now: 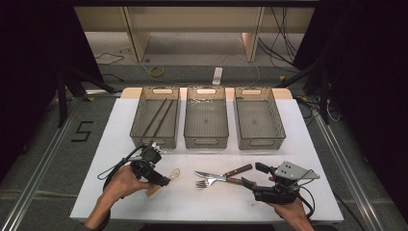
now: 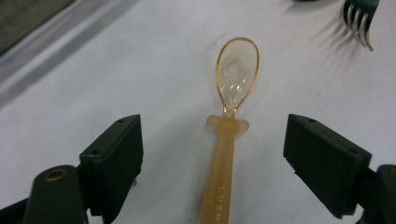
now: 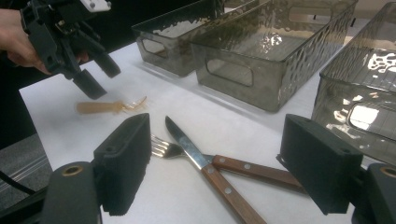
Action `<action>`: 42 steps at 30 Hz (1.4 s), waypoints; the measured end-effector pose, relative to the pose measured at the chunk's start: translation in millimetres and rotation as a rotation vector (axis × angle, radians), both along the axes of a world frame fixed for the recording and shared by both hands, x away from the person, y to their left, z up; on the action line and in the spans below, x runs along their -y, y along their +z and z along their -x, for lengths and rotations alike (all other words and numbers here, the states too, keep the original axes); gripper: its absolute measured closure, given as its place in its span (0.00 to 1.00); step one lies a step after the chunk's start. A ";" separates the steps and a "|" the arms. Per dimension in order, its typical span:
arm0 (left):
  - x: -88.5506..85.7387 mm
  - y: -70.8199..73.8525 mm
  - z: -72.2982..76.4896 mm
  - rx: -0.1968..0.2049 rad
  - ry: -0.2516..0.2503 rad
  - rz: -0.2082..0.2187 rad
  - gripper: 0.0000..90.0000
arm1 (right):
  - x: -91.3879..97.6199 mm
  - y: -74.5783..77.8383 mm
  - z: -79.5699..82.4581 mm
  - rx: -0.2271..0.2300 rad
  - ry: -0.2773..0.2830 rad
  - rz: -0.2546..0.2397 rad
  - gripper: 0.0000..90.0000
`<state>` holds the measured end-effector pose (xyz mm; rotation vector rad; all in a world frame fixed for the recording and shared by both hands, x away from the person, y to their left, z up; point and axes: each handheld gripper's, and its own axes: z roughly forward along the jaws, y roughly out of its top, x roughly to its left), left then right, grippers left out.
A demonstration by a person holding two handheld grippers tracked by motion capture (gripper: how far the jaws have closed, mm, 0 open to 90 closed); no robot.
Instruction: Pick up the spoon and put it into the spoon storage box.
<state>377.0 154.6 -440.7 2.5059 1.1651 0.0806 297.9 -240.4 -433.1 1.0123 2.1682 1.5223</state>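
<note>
— Two grippers, one table. Which step is this?

— Pickup. My left gripper [image 2: 212, 154] hangs with jaws wide apart over the amber spoon [image 2: 229, 140], its handle lying between them on the white table [image 1: 120, 192]. Next, I judge: lower, close on the handle.

— And the right gripper [image 3: 210, 163]?

— Open too, holding nothing, near the knife [image 3: 205, 163] and fork [image 3: 161, 148].

— Room?

— Bare table around the spoon; three bins [image 1: 207, 139] well beyond.

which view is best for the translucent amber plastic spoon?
Left gripper view: the translucent amber plastic spoon lies centred between the open jaws of the left gripper, bowl and handle sharp. The high view shows just its bowl beside that gripper. The right gripper view shows it small and blurred.
</note>
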 end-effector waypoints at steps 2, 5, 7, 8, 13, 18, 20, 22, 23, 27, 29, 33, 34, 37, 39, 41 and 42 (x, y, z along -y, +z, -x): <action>0.2 -2.9 0.5 -0.010 -0.004 -0.006 0.25 | -0.1 -0.2 -0.6 0.001 0.001 0.002 0.28; 1.4 -4.9 3.5 -0.023 -0.028 -0.025 0.31 | -1.0 -0.4 -0.6 0.003 0.001 0.002 0.28; 1.7 -6.0 5.3 -0.021 -0.039 -0.044 0.34 | -1.1 0.0 -0.3 0.004 0.001 0.003 0.28; 1.7 -6.0 5.3 -0.021 -0.039 -0.044 0.36 | -1.1 0.0 -0.3 0.004 0.001 0.003 0.28; 1.8 -7.3 10.4 -0.022 -0.059 -0.078 0.43 | -3.2 0.7 0.8 0.007 0.002 0.014 0.28; 0.0 -10.1 13.0 -0.023 -0.071 -0.110 0.52 | -3.8 1.1 1.0 0.008 0.002 0.018 0.28; -0.5 -10.4 13.0 -0.025 -0.077 -0.112 0.54 | -4.1 0.8 0.7 0.007 0.002 0.018 0.28; -0.7 -11.3 13.6 -0.029 -0.085 -0.111 0.58 | -4.2 0.8 0.7 0.009 0.003 0.018 0.28; 0.6 -13.1 14.4 -0.033 -0.087 -0.105 0.59 | -4.1 0.8 0.6 0.008 0.004 0.019 0.28; 4.3 -16.2 15.1 -0.028 -0.098 -0.116 0.66 | -4.1 0.5 0.3 0.006 0.002 0.020 0.28; 6.1 -18.3 15.7 -0.028 -0.111 -0.131 0.68 | -3.8 0.6 0.5 0.005 0.001 0.018 0.28; 8.4 -21.6 17.8 -0.022 -0.132 -0.155 0.74 | -4.2 1.2 1.1 0.008 0.004 0.018 0.28; 8.4 -21.6 17.8 -0.022 -0.132 -0.155 0.78 | -4.2 1.2 1.1 0.008 0.004 0.018 0.28; 8.6 -21.8 19.0 -0.007 -0.143 -0.156 0.82 | -5.3 1.3 1.6 0.013 0.006 0.019 0.29; 9.1 -21.5 19.4 -0.001 -0.151 -0.164 0.83 | -5.3 1.4 1.6 0.012 0.006 0.021 0.29; 9.1 -21.4 19.6 0.002 -0.152 -0.163 0.84 | -5.5 1.4 1.7 0.012 0.007 0.022 0.29; 9.1 -21.4 19.6 0.002 -0.152 -0.163 0.84 | -5.6 1.4 1.7 0.012 0.007 0.022 0.29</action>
